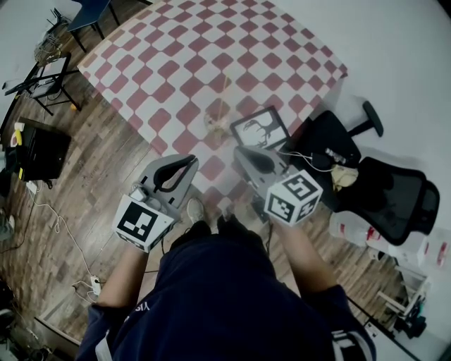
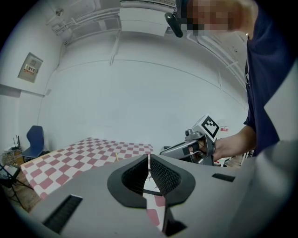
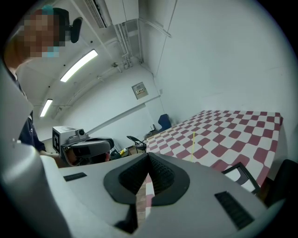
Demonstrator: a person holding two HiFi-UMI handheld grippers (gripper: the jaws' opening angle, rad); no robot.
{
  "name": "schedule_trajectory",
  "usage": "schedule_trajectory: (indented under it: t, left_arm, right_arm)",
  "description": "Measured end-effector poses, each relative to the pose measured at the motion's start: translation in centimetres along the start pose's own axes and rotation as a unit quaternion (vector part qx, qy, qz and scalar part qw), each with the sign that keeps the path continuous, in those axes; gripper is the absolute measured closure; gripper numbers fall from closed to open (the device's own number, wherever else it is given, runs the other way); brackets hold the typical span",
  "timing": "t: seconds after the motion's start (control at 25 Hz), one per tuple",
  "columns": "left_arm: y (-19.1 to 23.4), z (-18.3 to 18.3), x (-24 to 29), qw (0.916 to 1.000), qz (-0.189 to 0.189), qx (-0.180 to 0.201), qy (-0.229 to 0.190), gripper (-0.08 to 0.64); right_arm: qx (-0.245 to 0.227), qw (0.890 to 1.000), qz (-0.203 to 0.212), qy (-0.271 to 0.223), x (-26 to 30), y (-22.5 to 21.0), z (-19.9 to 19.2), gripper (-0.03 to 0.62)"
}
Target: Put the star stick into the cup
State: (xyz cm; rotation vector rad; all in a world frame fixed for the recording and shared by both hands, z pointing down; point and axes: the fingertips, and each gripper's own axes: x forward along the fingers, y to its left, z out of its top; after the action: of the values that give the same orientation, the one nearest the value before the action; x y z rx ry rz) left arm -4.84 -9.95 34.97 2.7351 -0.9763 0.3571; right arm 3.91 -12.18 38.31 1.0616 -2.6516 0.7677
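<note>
The left gripper (image 2: pixel 149 157) and the right gripper (image 3: pixel 148 155) both hold their jaws together, empty, short of the checkered table (image 1: pixel 211 56), where the star stick (image 3: pixel 193 144) stands upright

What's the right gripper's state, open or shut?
Shut and empty. In the right gripper view, the right gripper has its fingers meeting at the tips, with nothing between them.

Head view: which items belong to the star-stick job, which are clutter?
Job: star stick, upright on the checkered table; cup, faint at its base; left gripper, right gripper, both shut, empty.
Lying about: framed picture; black office chair; blue chair.
</note>
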Motion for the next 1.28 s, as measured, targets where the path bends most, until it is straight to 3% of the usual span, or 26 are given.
schedule_trajectory:
  t: [0.64, 1.28]
  left_arm:
    - [-0.87, 0.52, 0.32, 0.9999, -0.003, 0.012, -0.009, 0.518]
    - [-0.41, 0.19, 0.36, 1.0000, 0.006, -0.001, -0.002, 0.518]
  right_arm:
    - [-0.008, 1.000, 0.000, 0.000, -0.52, 0.28, 0.02, 0.575]
    - [-0.015, 1.000, 0.012, 0.013, 0.37, 0.46, 0.01, 0.577]
